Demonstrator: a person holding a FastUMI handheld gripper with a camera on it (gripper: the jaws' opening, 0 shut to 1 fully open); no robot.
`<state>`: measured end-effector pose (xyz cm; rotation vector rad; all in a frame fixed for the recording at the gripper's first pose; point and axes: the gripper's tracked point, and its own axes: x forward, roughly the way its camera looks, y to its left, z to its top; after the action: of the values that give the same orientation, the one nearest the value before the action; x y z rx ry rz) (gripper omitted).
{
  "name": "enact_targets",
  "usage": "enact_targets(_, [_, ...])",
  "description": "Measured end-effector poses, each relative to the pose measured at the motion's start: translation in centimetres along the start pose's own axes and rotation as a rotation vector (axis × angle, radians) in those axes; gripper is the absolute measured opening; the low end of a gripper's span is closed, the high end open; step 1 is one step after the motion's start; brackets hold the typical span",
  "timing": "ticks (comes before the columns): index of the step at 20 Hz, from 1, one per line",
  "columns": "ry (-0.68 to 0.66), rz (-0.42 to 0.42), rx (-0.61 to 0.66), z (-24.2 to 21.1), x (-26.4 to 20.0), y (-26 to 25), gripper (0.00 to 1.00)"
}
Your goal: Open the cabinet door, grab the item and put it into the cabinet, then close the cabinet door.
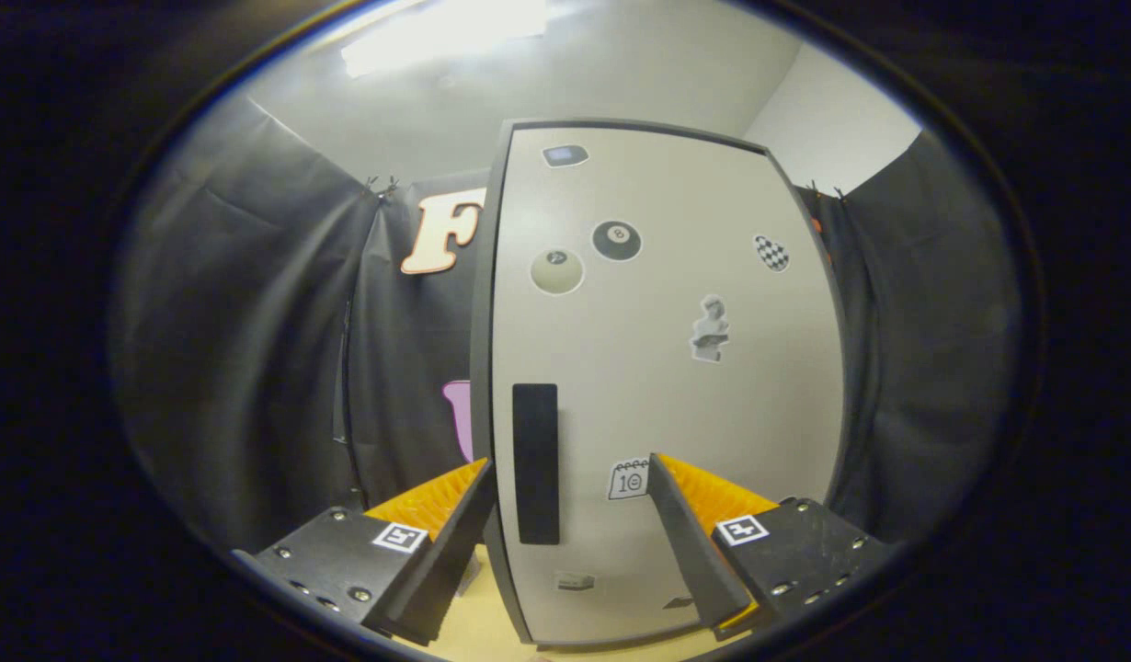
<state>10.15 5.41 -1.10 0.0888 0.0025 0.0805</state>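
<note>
A pale grey cabinet door (676, 386) with a dark frame stands upright just ahead of me, dotted with stickers. It looks shut. Its black vertical handle (535, 462) sits near the door's left edge, between my two fingers and closer to the left one. My gripper (570, 473) is open, with its fingers spread on either side of the handle and not touching it. The left fingertip (478, 483) reaches past the door's left edge; the right fingertip (662, 473) is in front of the door face.
Black cloth walls (253, 322) hang to the left and right of the cabinet. A light wooden tabletop (478, 625) shows below the door, between the fingers. A ceiling light (437, 32) glows above.
</note>
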Motion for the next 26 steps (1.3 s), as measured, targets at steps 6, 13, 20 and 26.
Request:
enact_targets(6, [0.021, 0.025, 0.036, -1.2, 3.5, 1.6, 0.96])
enact_targets(13, [0.012, 0.008, 0.055, -1.5, 5.3, 2.2, 0.59])
enact_targets(20, [0.029, -0.022, 0.039, -1.7, 5.4, 2.0, 0.27])
enact_targets(26, [0.077, -0.021, 0.017, -1.9, 4.8, 2.0, 0.20])
